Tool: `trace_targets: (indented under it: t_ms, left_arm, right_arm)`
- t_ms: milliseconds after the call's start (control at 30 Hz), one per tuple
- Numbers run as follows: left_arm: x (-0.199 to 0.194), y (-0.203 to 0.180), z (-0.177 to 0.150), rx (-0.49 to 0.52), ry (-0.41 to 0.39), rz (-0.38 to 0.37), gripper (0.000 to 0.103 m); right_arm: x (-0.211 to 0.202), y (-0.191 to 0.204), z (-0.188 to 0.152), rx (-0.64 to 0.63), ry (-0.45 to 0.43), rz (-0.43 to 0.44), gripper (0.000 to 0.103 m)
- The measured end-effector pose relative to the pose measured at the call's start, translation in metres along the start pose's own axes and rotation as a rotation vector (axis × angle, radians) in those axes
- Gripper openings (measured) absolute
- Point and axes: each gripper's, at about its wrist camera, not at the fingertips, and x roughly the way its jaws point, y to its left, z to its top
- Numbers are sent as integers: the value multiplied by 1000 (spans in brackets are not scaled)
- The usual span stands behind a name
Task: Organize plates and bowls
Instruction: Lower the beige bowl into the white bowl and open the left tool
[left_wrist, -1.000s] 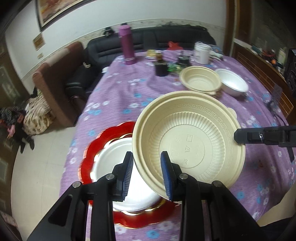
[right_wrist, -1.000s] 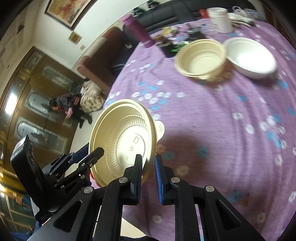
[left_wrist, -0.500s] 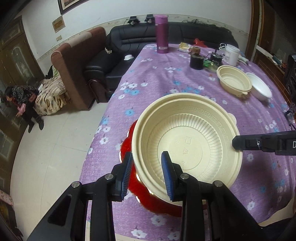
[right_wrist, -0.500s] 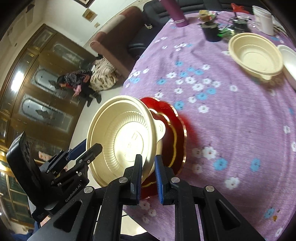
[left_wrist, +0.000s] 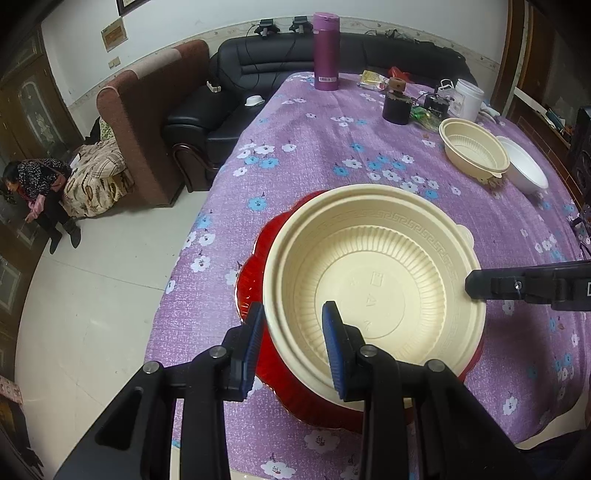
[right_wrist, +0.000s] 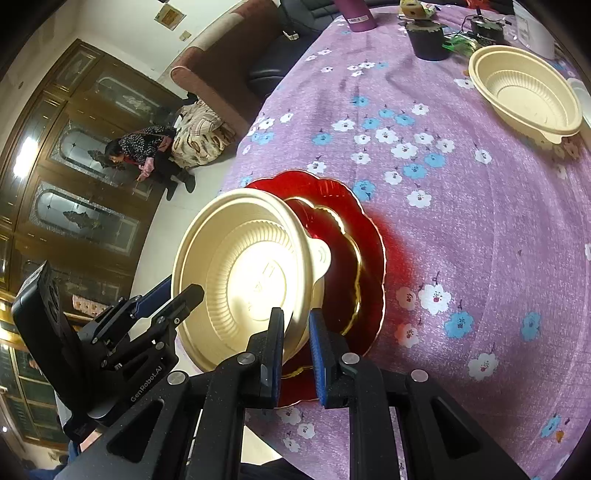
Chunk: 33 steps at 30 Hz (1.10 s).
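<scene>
A large cream plastic bowl (left_wrist: 373, 280) is held over a red plate (left_wrist: 255, 269) with a gold rim on the purple flowered tablecloth. My left gripper (left_wrist: 293, 339) is shut on the bowl's near rim. My right gripper (right_wrist: 296, 341) is shut on the opposite rim of the same bowl (right_wrist: 243, 273), which hangs tilted above the red plate (right_wrist: 365, 236). A second cream bowl (left_wrist: 474, 151) and a white bowl (left_wrist: 524, 170) stand at the far right of the table. The white plate seen earlier on the red plate is hidden by the bowl.
A purple flask (left_wrist: 326, 57), a dark jar (left_wrist: 397, 101) and a white tub (left_wrist: 468, 99) stand at the table's far end. The table edge (left_wrist: 184, 258) drops to the floor on the left. A sofa (left_wrist: 236, 99) stands beyond. A person (right_wrist: 147, 151) crouches on the floor.
Both grippers have carried the cream bowl left and down over the red plate, now covering the white plate. The grips have not changed.
</scene>
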Motion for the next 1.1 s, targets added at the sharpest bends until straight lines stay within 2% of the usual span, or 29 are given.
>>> trace_targets:
  t_ms: [667,933,1100]
  left_arm:
    - [0,-4,2,12,-8,15,32]
    - [-13,2,10,-20,-40,30,37]
    - [-26,-17,22,12,-76,1,38]
  right_arm:
    - [-12,5,-10,-22,-29,9,18]
    - [-27,-2,-14,1,-59,27,18]
    - [-41,-16,-19,39,-85,23,17]
